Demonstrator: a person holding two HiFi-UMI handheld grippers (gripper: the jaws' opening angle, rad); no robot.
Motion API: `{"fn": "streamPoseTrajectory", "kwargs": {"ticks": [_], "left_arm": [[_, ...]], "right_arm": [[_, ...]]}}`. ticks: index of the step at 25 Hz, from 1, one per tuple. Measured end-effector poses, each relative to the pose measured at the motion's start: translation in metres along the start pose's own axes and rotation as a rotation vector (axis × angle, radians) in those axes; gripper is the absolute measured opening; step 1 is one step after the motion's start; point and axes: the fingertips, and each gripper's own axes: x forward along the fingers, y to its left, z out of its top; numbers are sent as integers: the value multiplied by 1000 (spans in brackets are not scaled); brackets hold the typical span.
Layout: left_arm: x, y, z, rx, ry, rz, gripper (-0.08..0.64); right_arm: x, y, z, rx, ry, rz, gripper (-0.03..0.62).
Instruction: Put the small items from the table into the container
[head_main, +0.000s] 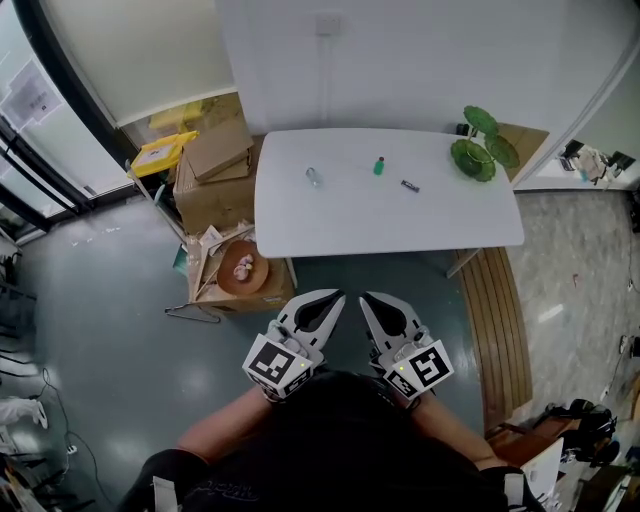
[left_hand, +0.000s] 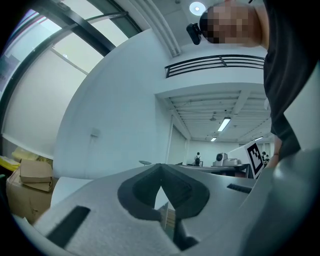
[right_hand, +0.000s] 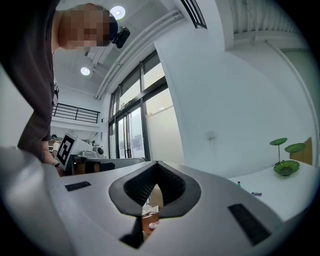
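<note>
Left gripper and right gripper, side by side
Both closed, holding nothing, just short of the table.

Long white tabletop: smooth, matt. Brown cardboard boxes: dull, papery. Grey floor: polished, glossy reflections. Green tiered dish: shiny, plastic or glass, can't tell. Slatted wooden bench: low sheen. Left gripper and right gripper: matt, grainy grey plastic with dark ribbed pads.
</note>
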Motion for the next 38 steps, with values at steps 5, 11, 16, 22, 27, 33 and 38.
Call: {"fn": "streamPoseTrajectory", "kwargs": {"ticks": [5,11,16,22,27,33,38], "left_arm": [[-5,37,0,-16,7,-7,6],[7,66,-1,-29,9,5,6],[33,85,-2,-23,8,44,6],[87,119,-1,-14,10,132,6],[146,135,0,-22,7,208,6],[212,140,-1,-19,-8,271,6],[240,148,-18,-27,21,307,6]], "right_arm": [[37,0,-4,8,4,-3,15],[64,-15,-4,2,5,10,15],[80,-45,-4,8,5,41,15],[112,-104,7,9,-6,134,15],[128,-170,24,2,-4,190,15],[136,-238,28,40,17,264,15],[139,-273,19,80,24,296,15]]}}
